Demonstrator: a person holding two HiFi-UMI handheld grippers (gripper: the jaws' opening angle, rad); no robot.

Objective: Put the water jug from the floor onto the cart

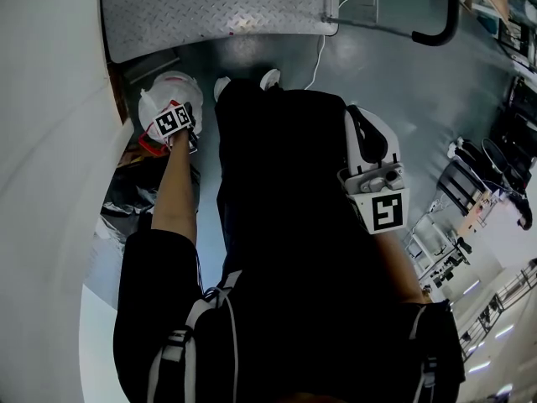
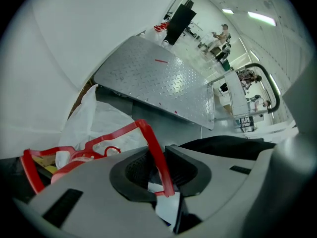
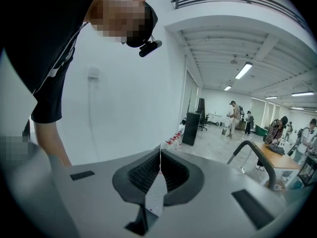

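Water jug (image 1: pixel 170 91): stands on the floor (image 1: pixel 403 82) just beside the cart's near left corner, lower than the deck and not on it (its pale body fills the lower left of the left gripper view).
Red handle (image 2: pixel 148 135): rises from the jug's top, and one thin leg of it runs down between two dark ribbed pads (image 2: pixel 136 171).
Left gripper (image 2: pixel 161 175): points steeply down just short of the cart's near edge. Its jaws are clamped on the red handle, one pad on either side of the strip.
Right gripper (image 3: pixel 159 175): held well back from the cart, off its right corner, at the person's right side. Its jaws are pressed together with only a thin seam between the pads, and it is empty.
Cart deck (image 1: pixel 218 7): grey tread plate, low over the floor.
Cart handle (image 1: pixel 440 25): black bent tube at the cart's right end in the head view.
Person (image 1: pixel 285 225): black clothes, with the left forearm (image 1: pixel 176 191) reaching down toward the cart's near left corner. The white shoes (image 1: pixel 222 84) are close to the cart's near edge, right of the jug.
Background: other people (image 3: pixel 233 114) and a table (image 3: pixel 277 155) far beyond the cart, too small to make out further.
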